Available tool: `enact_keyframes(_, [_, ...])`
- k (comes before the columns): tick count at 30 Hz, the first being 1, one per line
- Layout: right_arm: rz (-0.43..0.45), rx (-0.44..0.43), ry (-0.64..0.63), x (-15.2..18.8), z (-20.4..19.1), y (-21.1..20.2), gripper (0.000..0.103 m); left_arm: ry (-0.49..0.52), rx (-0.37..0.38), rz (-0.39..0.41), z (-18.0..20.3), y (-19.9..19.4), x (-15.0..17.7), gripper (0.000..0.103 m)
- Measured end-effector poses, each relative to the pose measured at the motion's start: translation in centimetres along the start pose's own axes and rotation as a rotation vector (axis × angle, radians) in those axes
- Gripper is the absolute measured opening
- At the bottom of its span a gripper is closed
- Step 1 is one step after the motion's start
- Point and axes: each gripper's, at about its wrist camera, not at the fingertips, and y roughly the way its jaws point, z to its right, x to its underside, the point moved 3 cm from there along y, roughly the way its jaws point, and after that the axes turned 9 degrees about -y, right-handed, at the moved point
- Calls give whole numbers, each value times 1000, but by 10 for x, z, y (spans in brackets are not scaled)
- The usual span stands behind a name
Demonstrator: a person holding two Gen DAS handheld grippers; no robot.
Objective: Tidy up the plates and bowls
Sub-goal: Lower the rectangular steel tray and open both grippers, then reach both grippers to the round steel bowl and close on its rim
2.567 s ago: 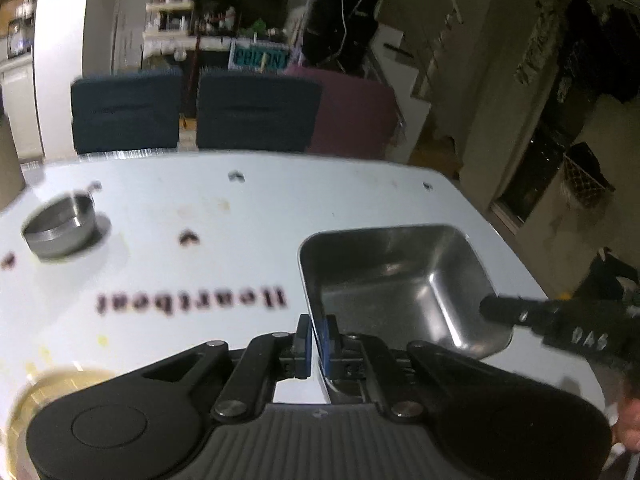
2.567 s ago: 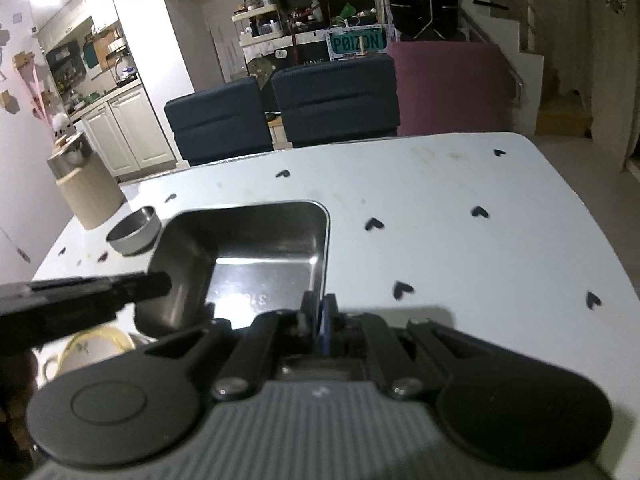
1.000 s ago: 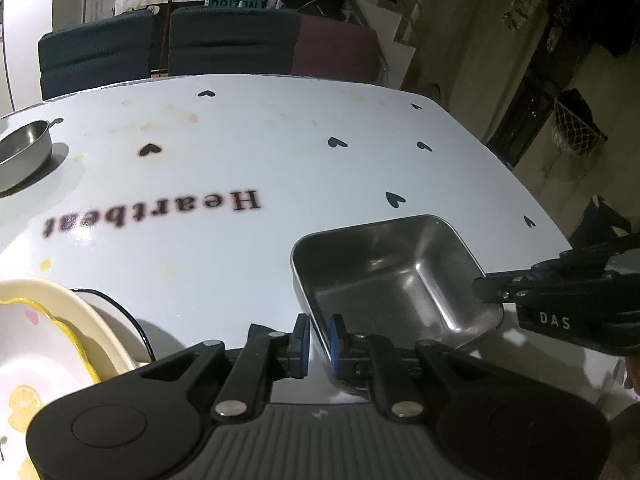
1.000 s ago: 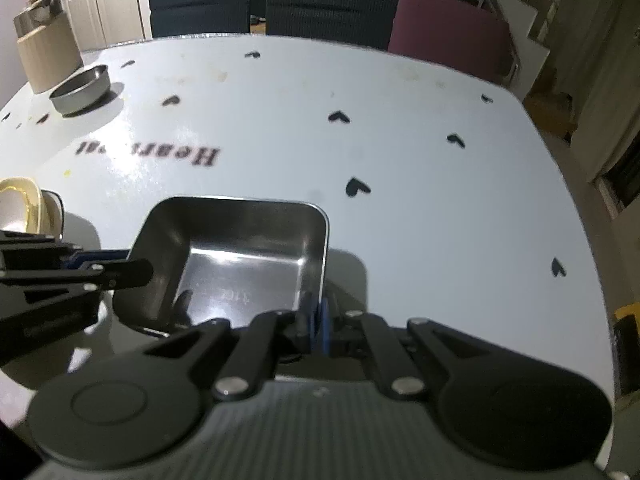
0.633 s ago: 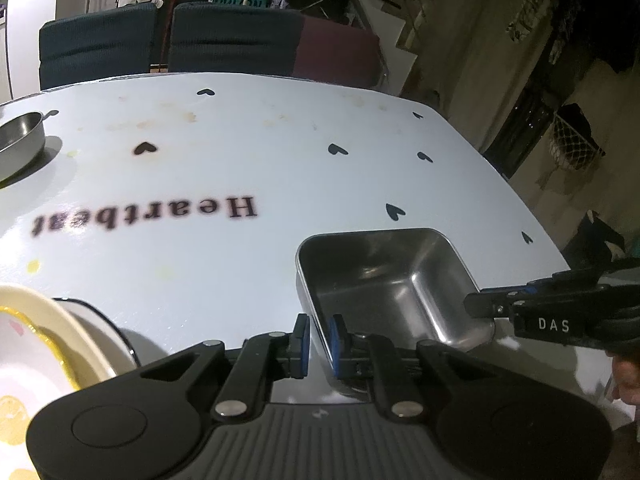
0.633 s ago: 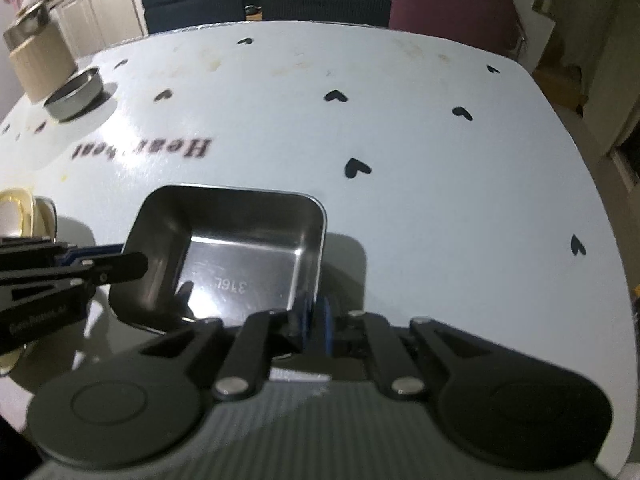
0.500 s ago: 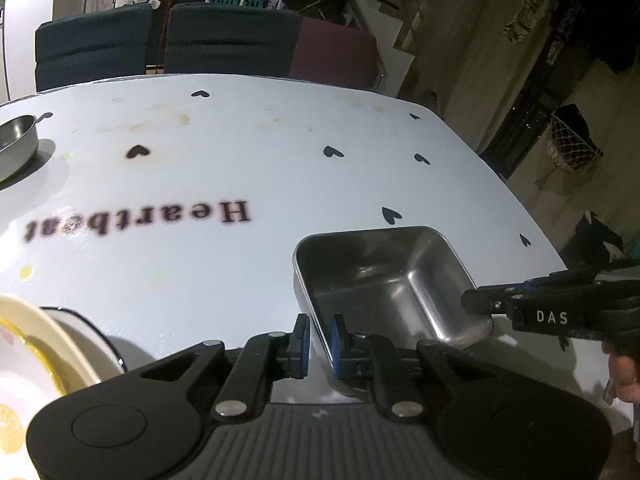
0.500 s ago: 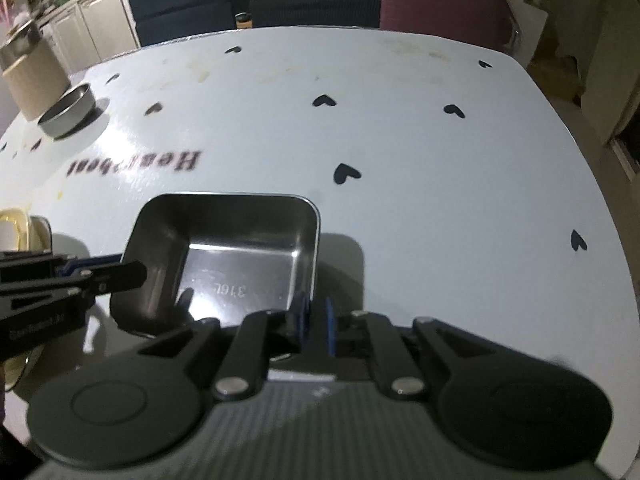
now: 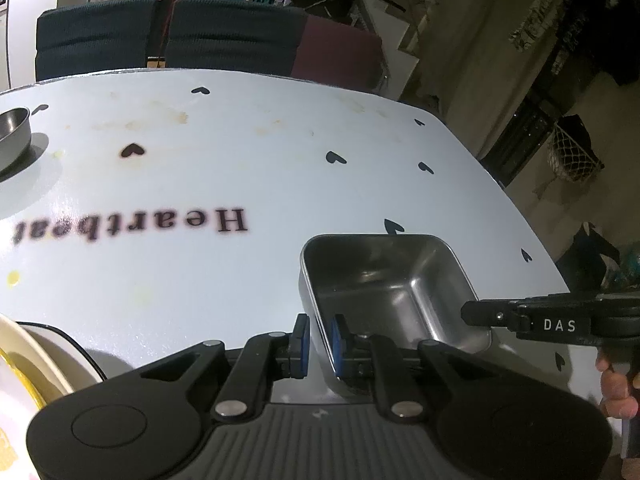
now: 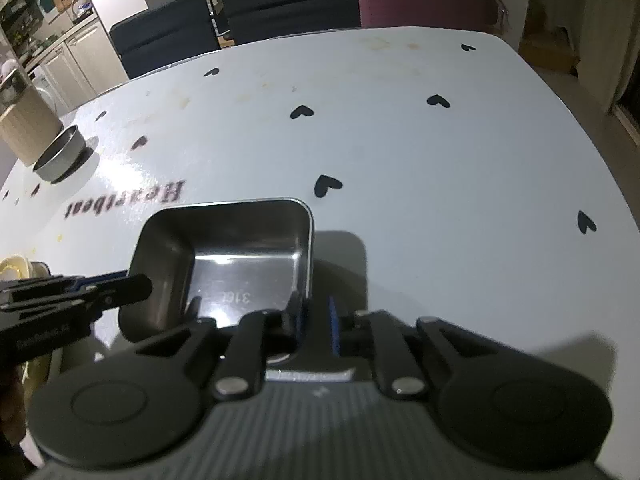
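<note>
In the left wrist view, a rectangular steel tray (image 9: 384, 292) sat near the right edge of the white table (image 9: 240, 168), toward its near right corner, rim up and hollow bare. It was shiny, with rounded corners and sloped walls; its long axis ran away from the camera toward the far edge. The left gripper (image 9: 318, 344) straddled the tray's near-left wall with its blue pads (image 9: 303, 344) set narrowly either side — whether they pressed the metal I could not tell. The right gripper (image 9: 468, 314) reached in from the right to the tray's right rim. A round steel bowl (image 9: 12, 136) stood at the far left edge, and a cream plate (image 9: 36, 364) lay at the near left.

In the right wrist view, the steel tray (image 10: 236, 264) showed a stamped "316" on its floor. The right gripper (image 10: 316, 322) was opening — its pads flanked the tray's near-right wall with a gap showing. The left gripper (image 10: 144, 284) met the tray's left wall.
</note>
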Motion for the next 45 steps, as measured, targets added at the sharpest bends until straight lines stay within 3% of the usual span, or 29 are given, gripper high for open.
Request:
enact_keyframes(3, [5, -6, 8, 2, 1, -1, 17, 12, -12, -8, 2, -1, 0, 14])
enact_keyframes(5, [5, -5, 5, 3, 0, 0, 17, 16, -14, -11, 4, -3, -3, 24])
enact_keyframes(7, [2, -8, -5, 3, -2, -2, 17, 13, 1, -8, 7, -8, -5, 46])
enact_keyframes(9, [13, -22, -18, 3, -4, -4, 19, 22, -2, 4, 10, -13, -7, 55])
enact_keyframes(14, [73, 15, -4, 3, 1, -20, 53, 42, -7, 19, 15, -25, -8, 75])
enact_keyframes(19, [110, 54, 47, 4, 9, -37, 78, 43, -26, 43, 11, -40, -10, 98])
enact_keyframes(21, [132, 55, 59, 4, 10, -43, 86, 42, -30, 56, 8, -49, -13, 101])
enact_keyframes(23, [150, 53, 70, 5, 11, -51, 100, 37, -34, 71, 3, -57, -18, 103])
enact_keyframes(24, [162, 53, 71, 4, 10, -53, 102, 37, -43, 82, 0, -62, -21, 103])
enact_keyframes(33, [273, 20, 62, -34, -28, -63, 103, -80, -147, 192, -77, -106, -63, 103])
enact_keyframes(45, [323, -133, -97, -135, -155, -19, 103, -291, -310, 295, -222, -143, -124, 102])
